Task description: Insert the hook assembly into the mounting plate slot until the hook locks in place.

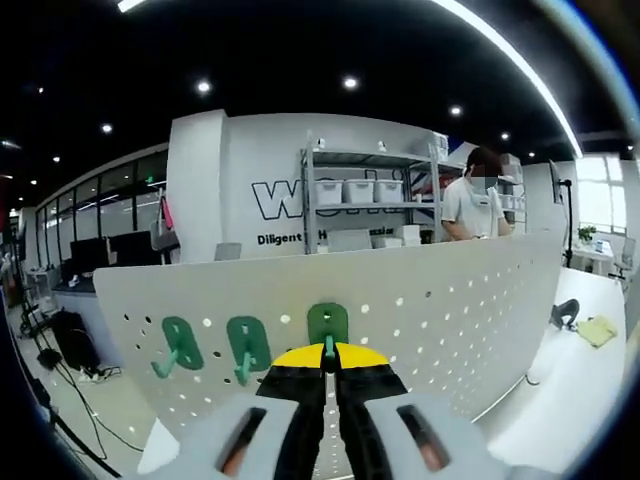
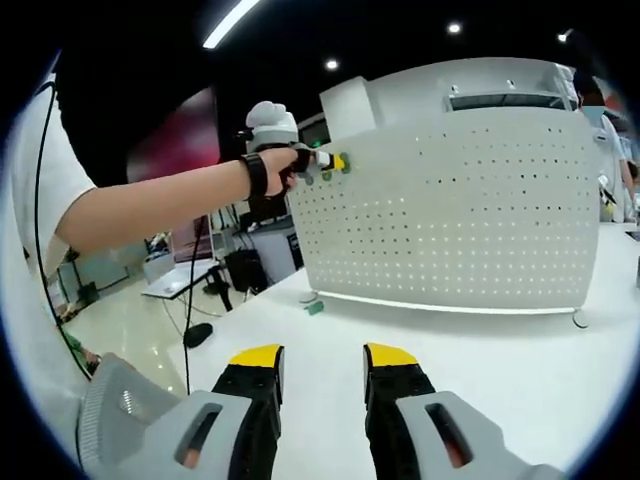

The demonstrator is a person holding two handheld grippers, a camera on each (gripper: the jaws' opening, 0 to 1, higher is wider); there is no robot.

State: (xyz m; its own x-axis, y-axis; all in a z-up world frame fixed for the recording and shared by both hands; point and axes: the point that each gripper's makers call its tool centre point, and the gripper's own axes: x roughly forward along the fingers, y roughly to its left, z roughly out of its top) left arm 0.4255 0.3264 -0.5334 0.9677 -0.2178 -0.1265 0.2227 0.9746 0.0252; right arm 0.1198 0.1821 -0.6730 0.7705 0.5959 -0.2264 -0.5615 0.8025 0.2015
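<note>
In the left gripper view a white perforated mounting plate [image 1: 450, 310] stands upright right in front of me. My left gripper [image 1: 330, 362] is shut on the stem of a green hook [image 1: 327, 323], whose back plate lies against the plate. Two more green hooks [image 1: 182, 345] [image 1: 247, 346] hang on the plate to its left. In the right gripper view my right gripper [image 2: 322, 368] is open over the white table [image 2: 500, 360] with nothing between its jaws. There the mounting plate [image 2: 460, 210] stands farther back, and a person's hand holds the left gripper [image 2: 325, 162] at its upper left edge.
A small green piece [image 2: 315, 308] lies on the table near the plate's left foot. A person [image 1: 475, 200] stands behind the plate by grey shelves [image 1: 365, 190] with bins. A yellow-green item [image 1: 597, 330] and a dark object [image 1: 565, 313] lie at the table's right.
</note>
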